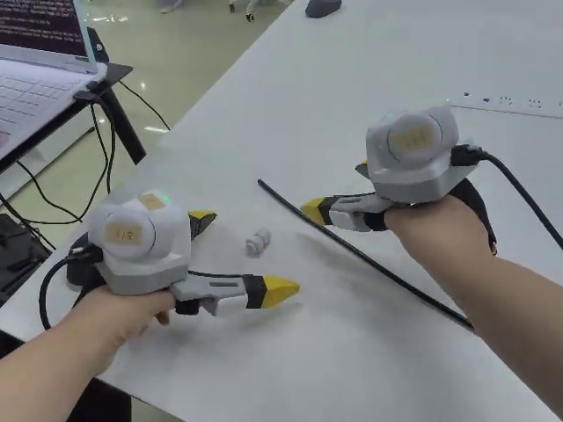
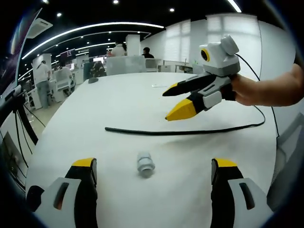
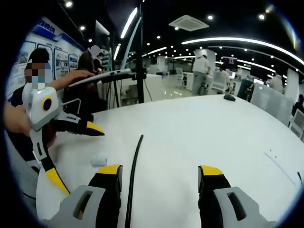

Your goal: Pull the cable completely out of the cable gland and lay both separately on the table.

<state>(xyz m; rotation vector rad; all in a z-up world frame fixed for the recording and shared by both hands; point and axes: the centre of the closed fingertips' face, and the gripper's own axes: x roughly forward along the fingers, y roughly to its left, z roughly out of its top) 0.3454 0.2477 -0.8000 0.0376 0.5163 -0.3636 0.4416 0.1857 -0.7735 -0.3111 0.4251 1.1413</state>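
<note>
The black cable (image 1: 378, 264) lies straight on the white table (image 1: 352, 79), running from the centre toward the near right. The small grey cable gland (image 1: 257, 242) lies apart from it, to its left. My left gripper (image 1: 253, 250) is open, its jaws spread on either side of the gland (image 2: 145, 164) without touching it. My right gripper (image 1: 334, 189) is open and hovers above the cable (image 3: 135, 166), which passes just inside its left jaw. In the left gripper view the right gripper (image 2: 170, 104) hangs over the cable (image 2: 180, 131). The right gripper view shows the left gripper (image 3: 78, 156) around the gland (image 3: 99, 159).
A laptop (image 1: 35, 70) stands on a stand beyond the table's left edge, with cables trailing below. A dark mouse (image 1: 321, 7) lies at the far end. A white strip (image 1: 510, 104) sits at the far right. People stand in the background.
</note>
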